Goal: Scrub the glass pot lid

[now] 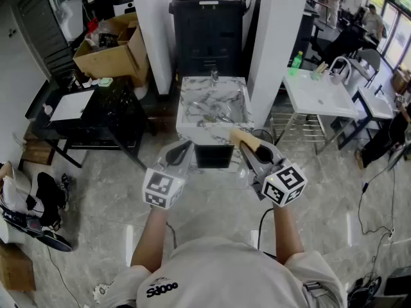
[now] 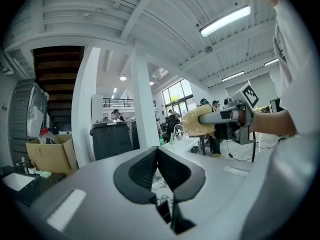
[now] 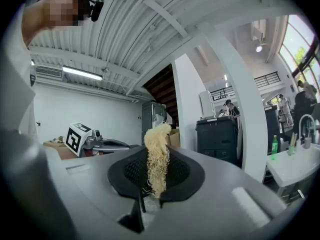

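Note:
I stand in front of a marble sink (image 1: 212, 128) with a tap (image 1: 214, 77). Something glinting lies in its basin, too small to tell whether it is the glass lid. My left gripper (image 1: 185, 149) is shut with nothing in it; in the left gripper view its dark pads (image 2: 145, 170) meet. My right gripper (image 1: 248, 149) is shut on a yellow fibrous scrubber (image 1: 244, 137), which sticks up between the jaws in the right gripper view (image 3: 157, 156). Both grippers hover side by side, level, short of the sink's front edge. Each shows in the other's view: right gripper (image 2: 235, 116), left gripper (image 3: 95, 143).
A black bin (image 1: 209, 27) stands behind the sink between two white pillars (image 1: 277, 37). At the left are a black table (image 1: 109, 111) and a cardboard box (image 1: 112, 50). A white table (image 1: 318, 92) with a green bottle (image 1: 296, 61) is at the right, a wire rack (image 1: 289, 124) beside it.

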`<state>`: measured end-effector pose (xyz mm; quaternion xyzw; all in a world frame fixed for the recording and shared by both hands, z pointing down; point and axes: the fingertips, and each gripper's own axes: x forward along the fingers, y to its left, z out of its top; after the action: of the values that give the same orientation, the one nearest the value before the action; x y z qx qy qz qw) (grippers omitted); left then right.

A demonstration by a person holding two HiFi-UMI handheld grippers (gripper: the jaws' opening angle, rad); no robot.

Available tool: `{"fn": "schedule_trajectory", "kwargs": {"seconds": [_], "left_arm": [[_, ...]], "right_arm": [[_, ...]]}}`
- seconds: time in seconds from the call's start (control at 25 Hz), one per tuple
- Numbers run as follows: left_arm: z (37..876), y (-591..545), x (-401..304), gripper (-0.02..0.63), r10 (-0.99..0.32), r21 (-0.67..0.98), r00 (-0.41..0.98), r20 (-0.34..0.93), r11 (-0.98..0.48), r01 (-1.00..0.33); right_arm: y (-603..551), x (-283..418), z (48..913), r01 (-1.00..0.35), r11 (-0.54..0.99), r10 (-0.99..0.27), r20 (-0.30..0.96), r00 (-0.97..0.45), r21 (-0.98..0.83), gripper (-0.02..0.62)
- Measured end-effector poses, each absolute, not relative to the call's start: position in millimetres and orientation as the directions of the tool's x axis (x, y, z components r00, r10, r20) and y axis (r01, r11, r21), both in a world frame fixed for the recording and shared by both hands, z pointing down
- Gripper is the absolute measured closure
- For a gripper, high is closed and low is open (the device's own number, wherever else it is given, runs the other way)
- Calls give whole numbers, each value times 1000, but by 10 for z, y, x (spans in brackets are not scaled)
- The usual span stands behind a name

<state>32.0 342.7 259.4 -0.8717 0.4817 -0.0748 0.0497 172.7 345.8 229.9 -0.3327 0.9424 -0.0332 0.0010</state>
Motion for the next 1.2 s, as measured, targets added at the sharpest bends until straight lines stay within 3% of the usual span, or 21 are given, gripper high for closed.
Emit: {"fn": "schedule_trajectory", "kwargs": {"seconds": [1.2], "left_arm": [[2559, 3223, 1102, 597, -888, -167, 453, 82, -461, -872]], "right_arm": [[3151, 2640, 2292, -584, 811, -585, -12, -811, -38, 552]]}}
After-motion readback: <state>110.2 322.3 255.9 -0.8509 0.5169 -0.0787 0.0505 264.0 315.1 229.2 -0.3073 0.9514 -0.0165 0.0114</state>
